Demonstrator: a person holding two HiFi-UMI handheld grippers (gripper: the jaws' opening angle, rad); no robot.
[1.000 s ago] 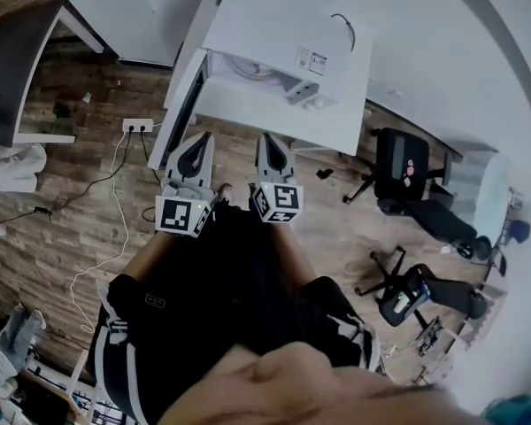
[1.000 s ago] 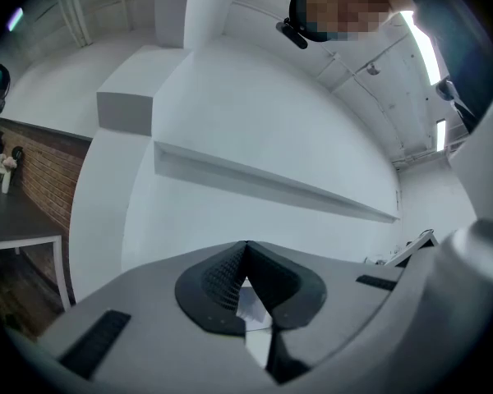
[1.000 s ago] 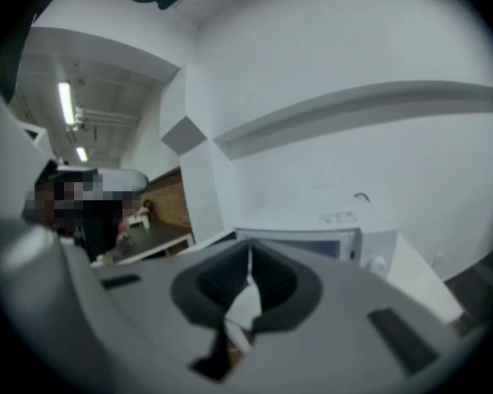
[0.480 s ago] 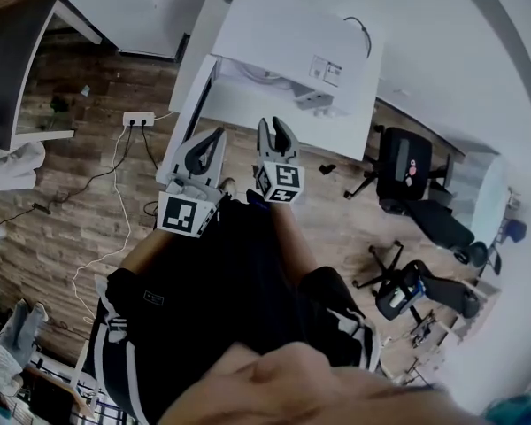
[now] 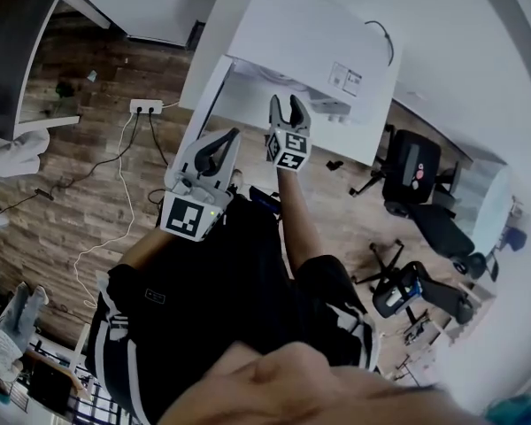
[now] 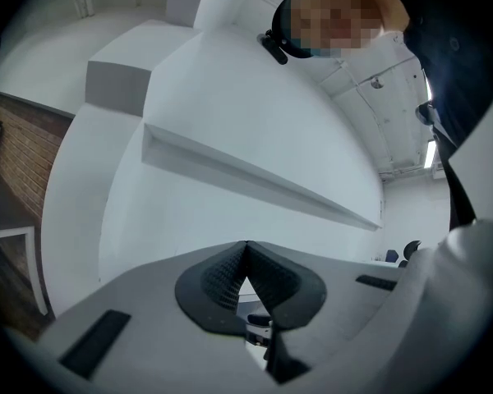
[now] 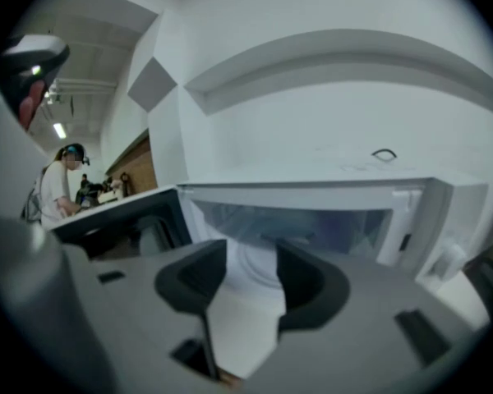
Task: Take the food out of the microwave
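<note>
The boxy white microwave (image 5: 310, 47), door (image 5: 202, 100) swung open, holds a pale round dish (image 7: 251, 276), its food too blurred to tell; the right gripper (image 5: 287, 109) faces the cavity, fingers just opening, empty. The left gripper's (image 6: 245, 246) fingers meet at the tips, empty.

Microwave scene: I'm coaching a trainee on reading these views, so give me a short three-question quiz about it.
1. True or false: the microwave has its door open.
2. Which has its jaws apart? A left gripper; B right gripper; C both.
3. Short answer: what does the right gripper hold?
Key: 1 true. 2 B; its jaws have just been opening, while the left gripper's meet at the tips. 3 nothing; the gap between its jaws is empty.
</note>
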